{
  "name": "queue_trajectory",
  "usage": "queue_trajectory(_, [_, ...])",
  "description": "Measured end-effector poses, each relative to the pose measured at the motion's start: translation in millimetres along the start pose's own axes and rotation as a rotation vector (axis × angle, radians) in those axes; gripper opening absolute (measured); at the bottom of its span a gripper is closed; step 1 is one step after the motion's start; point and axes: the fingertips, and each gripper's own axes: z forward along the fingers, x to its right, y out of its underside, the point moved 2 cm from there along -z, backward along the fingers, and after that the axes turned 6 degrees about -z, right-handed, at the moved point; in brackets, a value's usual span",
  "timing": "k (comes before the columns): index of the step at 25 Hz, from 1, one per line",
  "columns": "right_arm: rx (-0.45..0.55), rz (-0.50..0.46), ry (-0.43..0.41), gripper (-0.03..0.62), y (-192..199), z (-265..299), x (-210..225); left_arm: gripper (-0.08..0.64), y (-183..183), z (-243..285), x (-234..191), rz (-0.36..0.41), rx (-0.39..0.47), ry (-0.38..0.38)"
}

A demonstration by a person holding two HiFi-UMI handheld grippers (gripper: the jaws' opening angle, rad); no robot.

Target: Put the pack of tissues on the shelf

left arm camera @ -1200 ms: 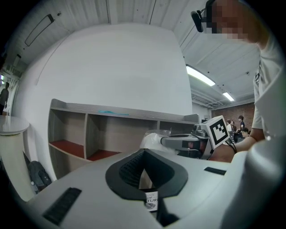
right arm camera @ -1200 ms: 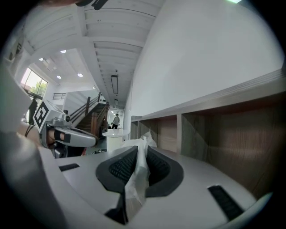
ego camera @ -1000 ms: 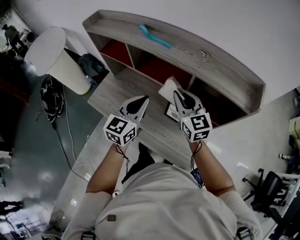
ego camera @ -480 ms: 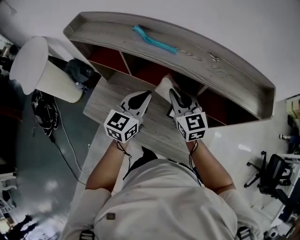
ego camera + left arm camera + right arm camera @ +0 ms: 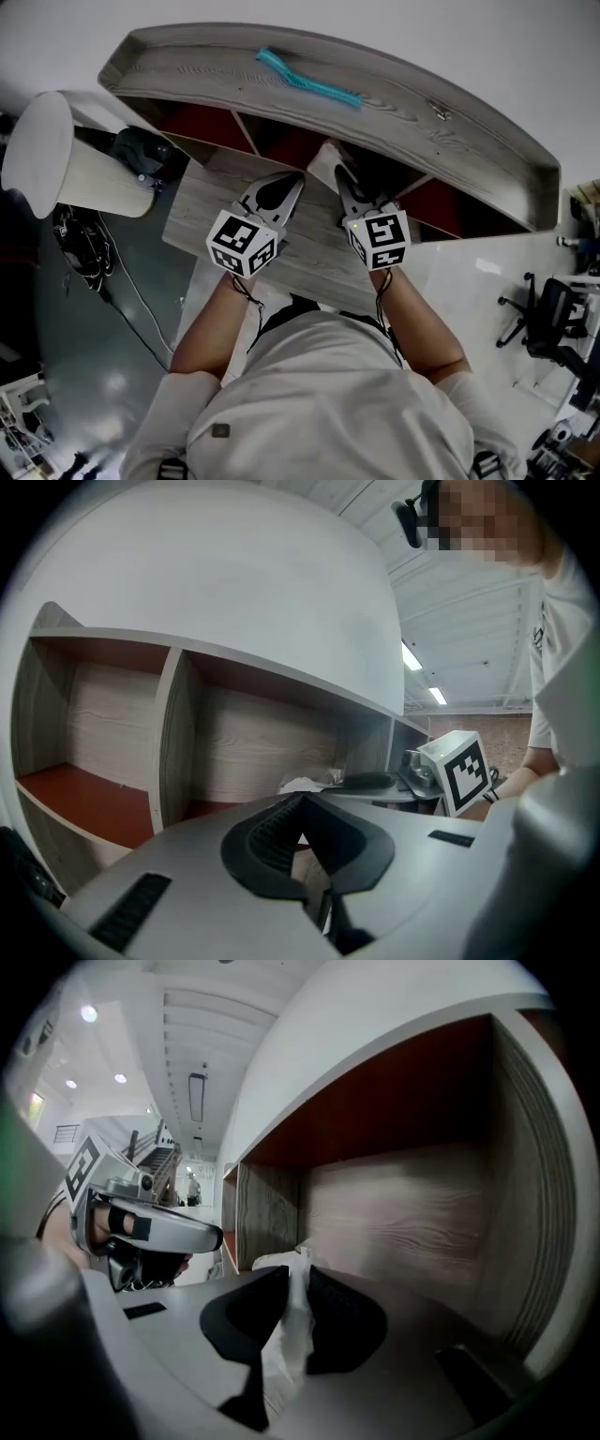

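while clamped on the pack of tissues, right tongs at the shelf; left tongs closed, empty

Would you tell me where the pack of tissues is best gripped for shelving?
Take the pack of tissues by its thin near edge, from the person's side, as the right tongs grip it: the soft, flat wrapper pinches easily, leaving the far end free to enter the shelf.

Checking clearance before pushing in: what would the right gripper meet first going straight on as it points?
Likely the shelf bay's back panel; the right gripper, shut on the pack of tissues, points at it with nothing between. Depth unclear.
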Motion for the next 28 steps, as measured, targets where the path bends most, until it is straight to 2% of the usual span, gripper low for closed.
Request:
queue_trajectory(18, [-0.107, 0.021, 0.077, 0.072, 12.0, 47.8, 12.6, 0.015, 0.3, 7.1, -30.2, -0.01, -0.019, 0.065])
queue_trajectory(22, [-0.118, 0.035, 0.081, 0.077, 15.3, 51.7, 16.4, 0.015, 1.0, 6.7, -32.9, -0.048, -0.014, 0.072])
queue_trajectory(28, [-0.106, 0.037, 0.079, 0.135, 14.3, 51.9, 18.5, 0.015, -1.4, 4.4, -32.5, -0.039, 0.004, 0.062])
